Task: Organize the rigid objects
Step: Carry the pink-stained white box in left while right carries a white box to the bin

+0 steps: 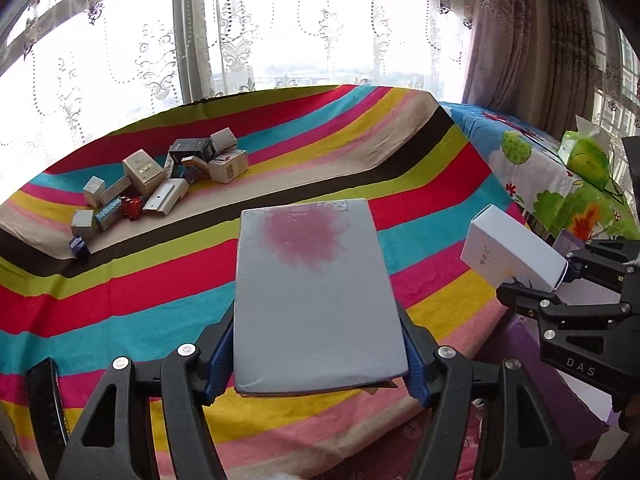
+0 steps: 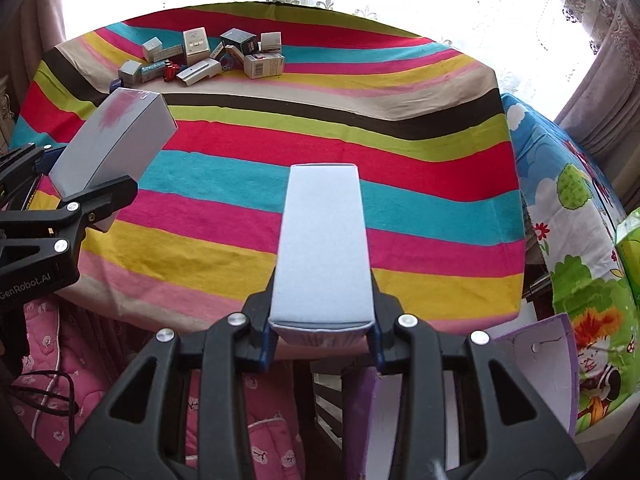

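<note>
1. A flat grey box [image 1: 316,300] with a pinkish blotch near its far end is held in the left tongs [image 1: 320,354], clamped across its long sides near its near end and carried above the near part of the striped counter [image 1: 420,168].
2. A narrow white box [image 2: 322,248] is held in the right tongs [image 2: 322,344], which are closed tight on its near end; it also hangs over the near edge of the counter.
3. A heap of small cartons [image 1: 160,180] lies at the far left of the counter, well apart from both held boxes.
4. Both held boxes are judged to be light, stiff cardboard with smooth faces. A grip across the side walls near one end seems adequate, though thin walls could be dented by hard pressure and the long free ends could swing.
5. The undersides of both boxes are hidden, and whether anything is inside cannot be told.
6. Print on the white box, seen from the left wrist view, is too small to read.
7. The heap's cartons overlap one another, so their count and shapes are hard to make out; a small red item [image 1: 132,207] among them cannot be identified.
</note>
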Tool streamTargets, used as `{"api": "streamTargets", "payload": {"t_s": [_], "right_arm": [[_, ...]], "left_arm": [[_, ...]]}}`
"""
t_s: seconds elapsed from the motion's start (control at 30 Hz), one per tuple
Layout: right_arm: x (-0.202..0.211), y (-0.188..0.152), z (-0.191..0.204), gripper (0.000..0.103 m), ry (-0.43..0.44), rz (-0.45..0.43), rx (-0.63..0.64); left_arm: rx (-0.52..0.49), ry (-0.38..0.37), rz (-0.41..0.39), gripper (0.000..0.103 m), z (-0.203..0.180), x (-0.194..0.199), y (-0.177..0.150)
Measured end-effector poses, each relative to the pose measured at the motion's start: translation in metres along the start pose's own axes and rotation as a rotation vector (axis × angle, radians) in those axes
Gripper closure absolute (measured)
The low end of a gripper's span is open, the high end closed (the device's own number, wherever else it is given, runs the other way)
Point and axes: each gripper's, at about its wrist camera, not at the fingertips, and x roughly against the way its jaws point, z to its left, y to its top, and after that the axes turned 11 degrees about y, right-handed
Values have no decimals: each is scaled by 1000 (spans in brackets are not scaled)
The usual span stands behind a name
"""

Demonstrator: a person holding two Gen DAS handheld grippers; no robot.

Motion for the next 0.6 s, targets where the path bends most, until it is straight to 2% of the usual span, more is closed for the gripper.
{"api": "streamTargets", "payload": {"t_s": [0.3,0.6], "right_arm": [[50,-63,-53,63,-109,8,-160],[72,-108,-101,64,-191,12,-311]], "left_arm": [[-210,-192,-27,34,-103,26,24],[-373,-313,-21,34,-188,34,27]]}}
